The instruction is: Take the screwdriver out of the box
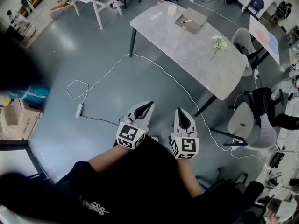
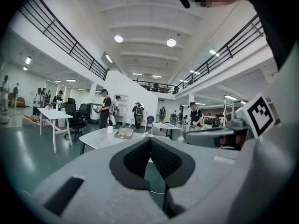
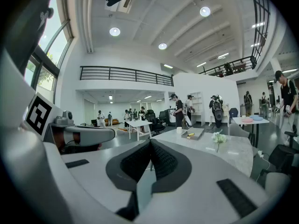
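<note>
Head view: screwdriver [image 1: 187, 21] lies in box [image 1: 195, 17] on table [image 1: 196, 55], well apart from me. My left gripper [image 1: 148, 105] and right gripper [image 1: 179, 111] both closed, empty. Screwdriver likely light, rigid; I'd pinch yellow handle.

Left gripper [image 1: 147, 105] held low and close to body, jaws pressed together, nothing between. Right gripper [image 1: 181, 112] sat just beside it, jaws closed too, empty. Both pointed forward, forearms [image 1: 105, 158] bent in.

Nothing legible is showing.
White lettering is sitting on the black sleeve [image 1: 91, 205] below and left of the left marker cube [image 1: 130, 135], too blurred to read; the cube itself is bearing only a black-and-white square pattern.
</note>
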The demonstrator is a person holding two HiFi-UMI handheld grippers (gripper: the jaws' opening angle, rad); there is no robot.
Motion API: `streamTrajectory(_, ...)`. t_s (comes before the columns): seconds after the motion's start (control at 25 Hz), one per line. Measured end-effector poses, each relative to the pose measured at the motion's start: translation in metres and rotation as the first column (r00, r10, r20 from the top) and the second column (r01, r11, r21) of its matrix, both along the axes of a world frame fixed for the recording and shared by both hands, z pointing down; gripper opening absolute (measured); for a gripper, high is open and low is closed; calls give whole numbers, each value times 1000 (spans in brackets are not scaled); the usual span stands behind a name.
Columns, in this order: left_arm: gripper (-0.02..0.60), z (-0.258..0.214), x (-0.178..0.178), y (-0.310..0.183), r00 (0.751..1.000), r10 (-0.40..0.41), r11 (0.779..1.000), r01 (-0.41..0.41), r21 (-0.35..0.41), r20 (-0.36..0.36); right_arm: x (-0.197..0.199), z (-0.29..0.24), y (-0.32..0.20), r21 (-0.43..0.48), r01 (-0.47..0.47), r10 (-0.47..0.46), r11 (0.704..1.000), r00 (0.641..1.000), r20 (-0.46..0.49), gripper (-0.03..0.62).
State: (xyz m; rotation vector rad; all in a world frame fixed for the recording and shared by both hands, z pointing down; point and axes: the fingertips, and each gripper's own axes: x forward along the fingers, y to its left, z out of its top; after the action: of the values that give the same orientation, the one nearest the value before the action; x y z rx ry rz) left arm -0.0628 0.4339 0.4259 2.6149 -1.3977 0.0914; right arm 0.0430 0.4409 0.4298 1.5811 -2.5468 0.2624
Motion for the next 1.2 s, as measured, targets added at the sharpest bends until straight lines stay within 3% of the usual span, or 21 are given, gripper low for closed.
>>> streamTrajectory(0.24, 17, 7, -11, -27, 999, -37, 999, 37, -18, -2, -4, 27, -22, -97, 49, -42, 994, 996, 75, 12)
streamTrajectory(0.52, 15, 11, -22, -86, 1000, -29, 999, 29, -24, -12, -13, 53, -70, -163, 53, -48, 985, 998, 38, 12)
streamTrajectory(0.8, 17, 38, -42, -185, 1000, 12, 996, -15, -86, -27, -24, 53, -166, -171, -6, 1, 985, 999, -34, 12)
streamTrajectory(0.96, 17, 39, -51, -255, 994, 61, 987, -74, -142, -96, -42, 53, -230, -191, -26, 5, 981, 994, -106, 12)
streamTrajectory(1.2, 16, 37, -67, -350, 981, 163, 977, -176, -125, -103, -66, 48, -326, -192, -98, 83, 977, 993, -86, 12)
